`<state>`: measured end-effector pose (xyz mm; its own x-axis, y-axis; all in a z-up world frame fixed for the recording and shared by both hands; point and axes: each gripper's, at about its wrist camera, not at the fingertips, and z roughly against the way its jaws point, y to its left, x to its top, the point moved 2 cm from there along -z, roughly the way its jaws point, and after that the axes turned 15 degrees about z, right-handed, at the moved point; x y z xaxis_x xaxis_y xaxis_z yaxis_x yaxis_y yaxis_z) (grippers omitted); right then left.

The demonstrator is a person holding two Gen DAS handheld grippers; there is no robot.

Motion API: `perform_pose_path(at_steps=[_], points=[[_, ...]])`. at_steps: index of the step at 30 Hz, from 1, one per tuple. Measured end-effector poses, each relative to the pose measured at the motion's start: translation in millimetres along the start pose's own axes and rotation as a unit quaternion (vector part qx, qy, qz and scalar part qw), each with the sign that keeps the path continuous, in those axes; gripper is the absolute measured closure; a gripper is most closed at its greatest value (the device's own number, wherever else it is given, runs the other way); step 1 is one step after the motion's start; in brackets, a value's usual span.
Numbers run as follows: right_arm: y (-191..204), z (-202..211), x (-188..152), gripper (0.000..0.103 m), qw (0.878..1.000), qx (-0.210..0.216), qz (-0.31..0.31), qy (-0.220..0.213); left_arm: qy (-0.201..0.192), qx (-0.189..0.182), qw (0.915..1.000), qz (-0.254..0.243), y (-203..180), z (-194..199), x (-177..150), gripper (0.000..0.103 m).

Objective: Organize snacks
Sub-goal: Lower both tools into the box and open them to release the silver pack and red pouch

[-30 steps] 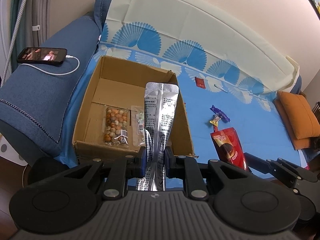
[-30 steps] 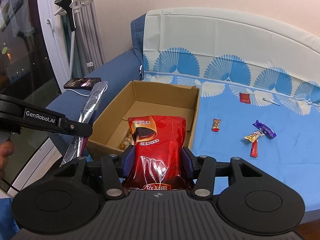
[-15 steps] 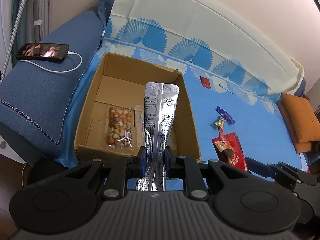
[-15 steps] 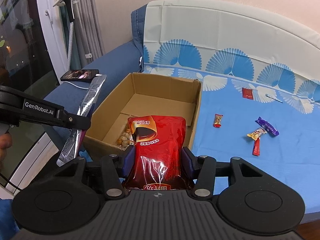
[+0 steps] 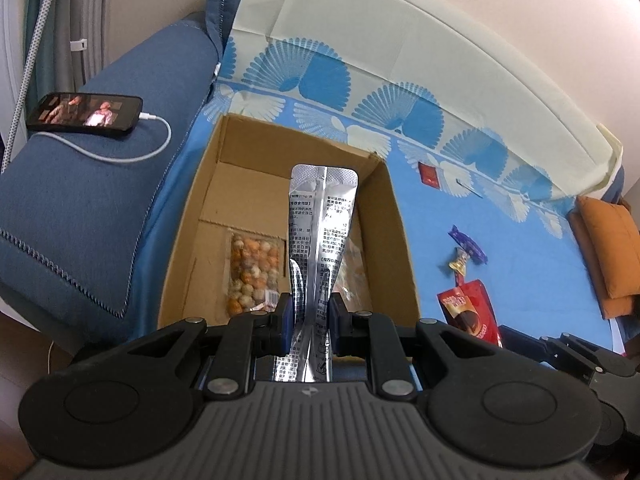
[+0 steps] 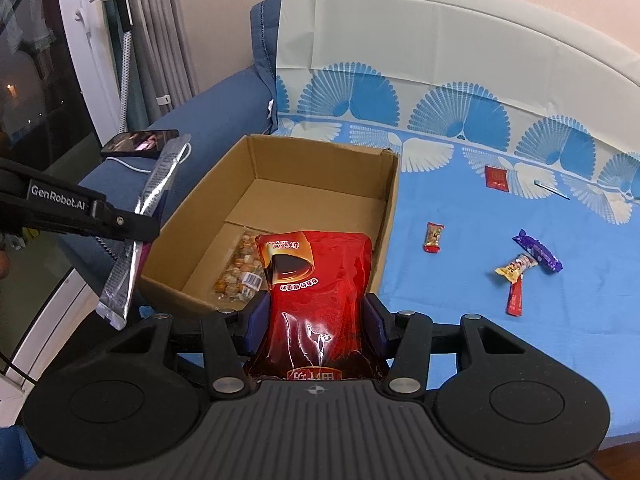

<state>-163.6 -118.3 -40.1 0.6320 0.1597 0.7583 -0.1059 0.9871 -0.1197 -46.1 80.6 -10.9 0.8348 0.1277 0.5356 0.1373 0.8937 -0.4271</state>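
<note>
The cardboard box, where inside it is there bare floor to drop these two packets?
The far half of the cardboard box floor is bare, up to the back wall. The near end is crowded: the clear bag of mixed nuts and another clear packet lie there.

"GenRobot.AI" stands in white on the left gripper [image 6: 132, 228] arm (the pouches' print is unreadable).

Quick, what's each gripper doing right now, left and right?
Left gripper: closed on the silver pouch.
Right gripper: closed on the red bag.
</note>
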Motion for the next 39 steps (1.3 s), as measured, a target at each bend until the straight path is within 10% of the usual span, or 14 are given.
perform_pose_path(at_steps=[39], points=[[-22.5, -186.9, 48.4, 0.049, 0.998, 0.009, -0.022, 0.058, 0.061, 0.069, 0.9955, -0.02, 16.2, -173.4, 68.5, 0.083]])
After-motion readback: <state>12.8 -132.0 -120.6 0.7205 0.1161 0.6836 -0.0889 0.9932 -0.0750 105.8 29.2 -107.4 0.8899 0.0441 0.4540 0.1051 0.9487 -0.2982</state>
